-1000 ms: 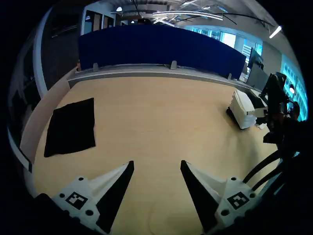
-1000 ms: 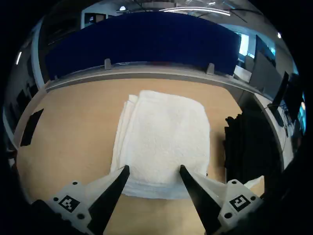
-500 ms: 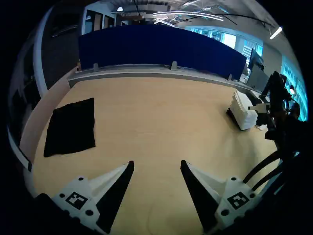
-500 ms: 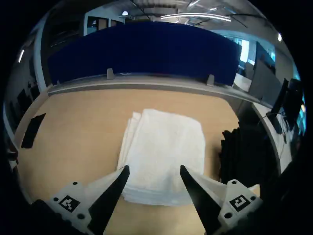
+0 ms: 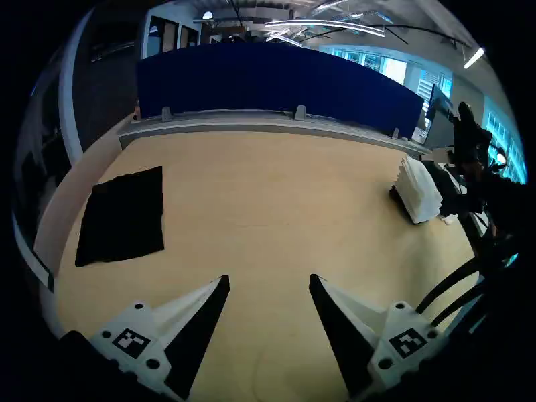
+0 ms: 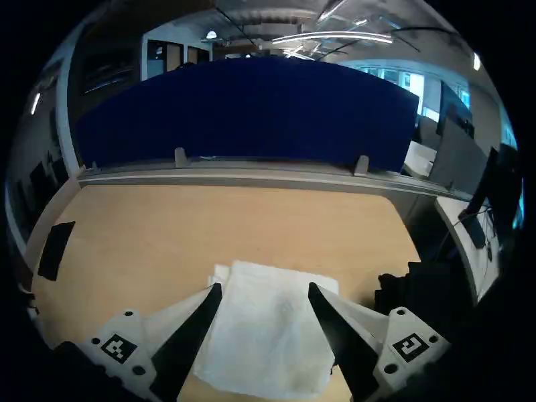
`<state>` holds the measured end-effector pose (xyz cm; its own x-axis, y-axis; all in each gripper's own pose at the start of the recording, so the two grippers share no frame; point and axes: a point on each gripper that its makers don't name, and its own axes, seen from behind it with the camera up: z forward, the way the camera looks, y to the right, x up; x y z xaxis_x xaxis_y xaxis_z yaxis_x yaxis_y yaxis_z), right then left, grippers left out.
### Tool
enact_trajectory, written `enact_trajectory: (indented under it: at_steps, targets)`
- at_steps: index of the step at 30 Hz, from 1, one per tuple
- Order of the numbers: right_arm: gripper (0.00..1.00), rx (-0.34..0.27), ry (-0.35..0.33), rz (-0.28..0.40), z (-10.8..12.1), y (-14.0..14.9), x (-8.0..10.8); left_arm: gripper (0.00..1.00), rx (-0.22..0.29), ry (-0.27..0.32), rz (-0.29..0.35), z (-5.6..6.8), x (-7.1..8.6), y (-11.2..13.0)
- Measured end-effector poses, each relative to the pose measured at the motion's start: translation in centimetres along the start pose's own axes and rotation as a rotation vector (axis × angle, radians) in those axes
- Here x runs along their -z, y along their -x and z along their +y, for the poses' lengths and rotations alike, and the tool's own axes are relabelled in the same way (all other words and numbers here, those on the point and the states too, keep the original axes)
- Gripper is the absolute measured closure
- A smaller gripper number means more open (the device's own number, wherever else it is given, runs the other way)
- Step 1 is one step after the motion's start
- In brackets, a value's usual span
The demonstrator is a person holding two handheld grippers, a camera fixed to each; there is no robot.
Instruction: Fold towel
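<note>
Right gripper (image 6: 264, 289) hangs wide open, gripping nothing — the folded white towel (image 6: 268, 335) lies on the wooden table (image 6: 167, 228), just beneath its spread fingers. Left gripper (image 5: 268, 281), equally agape and empty, hovers near a black cloth (image 5: 122, 216).

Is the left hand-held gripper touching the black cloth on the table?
Apart. The left gripper view shows bare table between the open left hand-held gripper and the black cloth, which lies farther off.

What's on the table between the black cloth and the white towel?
Just bare table between black cloth and white towel, in the left gripper view.
</note>
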<state>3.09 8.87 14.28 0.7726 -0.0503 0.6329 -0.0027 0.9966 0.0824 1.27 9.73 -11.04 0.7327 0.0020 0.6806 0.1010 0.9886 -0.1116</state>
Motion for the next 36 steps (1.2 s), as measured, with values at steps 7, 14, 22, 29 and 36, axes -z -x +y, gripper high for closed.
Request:
enact_trajectory:
  at_steps: [7, 14, 22, 29, 36]
  targets:
    - [0.0, -0.002, -0.007, -0.054, 0.0, 1.1, -2.1, 0.12, 0.007, -0.009, -0.003, -0.3, 0.0, 0.2]
    - [0.0, 0.017, -0.01, -0.107, 0.0, 2.8, -4.0, 0.12, 0.014, -0.019, -0.006, -0.5, -0.1, 0.4]
    - [0.0, -0.011, -0.018, -0.116, 0.1, 3.1, -5.3, 0.12, 0.02, -0.026, -0.009, -0.6, -0.2, 0.6]
    - [0.0, -0.021, -0.023, -0.114, 0.0, 3.5, -5.5, 0.12, 0.021, -0.03, -0.008, -0.6, -0.2, 0.4]
    - [0.0, 0.002, -0.019, -0.075, -0.1, 1.8, -4.0, 0.12, 0.021, -0.028, -0.006, -0.6, -0.2, 0.2]
